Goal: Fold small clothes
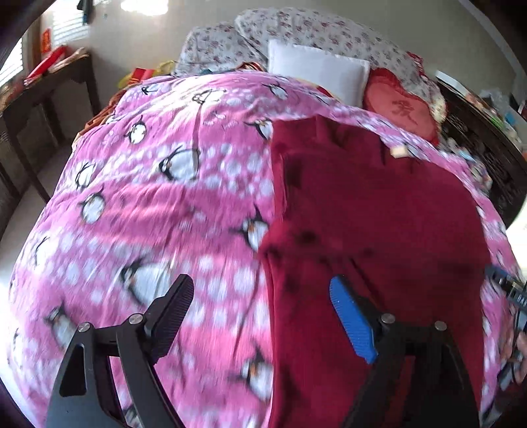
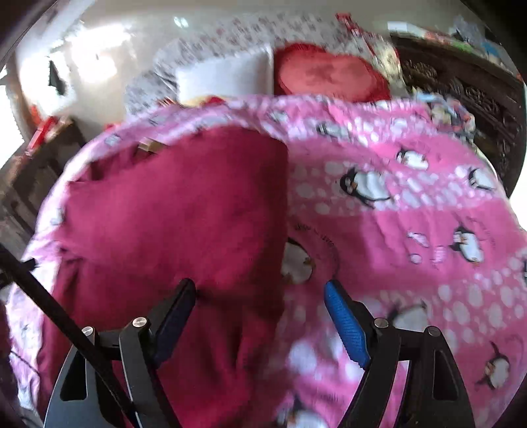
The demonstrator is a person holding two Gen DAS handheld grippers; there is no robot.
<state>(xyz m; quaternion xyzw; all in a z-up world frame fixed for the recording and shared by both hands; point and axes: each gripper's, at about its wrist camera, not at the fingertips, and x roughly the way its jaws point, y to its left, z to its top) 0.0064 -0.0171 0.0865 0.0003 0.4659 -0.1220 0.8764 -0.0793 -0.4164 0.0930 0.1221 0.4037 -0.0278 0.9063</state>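
A dark red garment (image 1: 362, 214) lies spread flat on a pink penguin-print blanket (image 1: 148, 204) on the bed. In the left wrist view it fills the right half. My left gripper (image 1: 260, 293) is open and empty, above the garment's left edge. In the right wrist view the garment (image 2: 171, 214) fills the left half, and a small tag (image 2: 148, 145) shows at its far end. My right gripper (image 2: 260, 296) is open and empty, above the garment's right edge, with the blanket (image 2: 411, 214) to its right.
A white pillow (image 1: 316, 72), a red heart cushion (image 1: 402, 105) and a floral duvet (image 1: 296, 29) lie at the bed's head. A dark wooden table (image 1: 49, 89) stands on the left. A carved dark headboard (image 2: 461, 92) is on the right.
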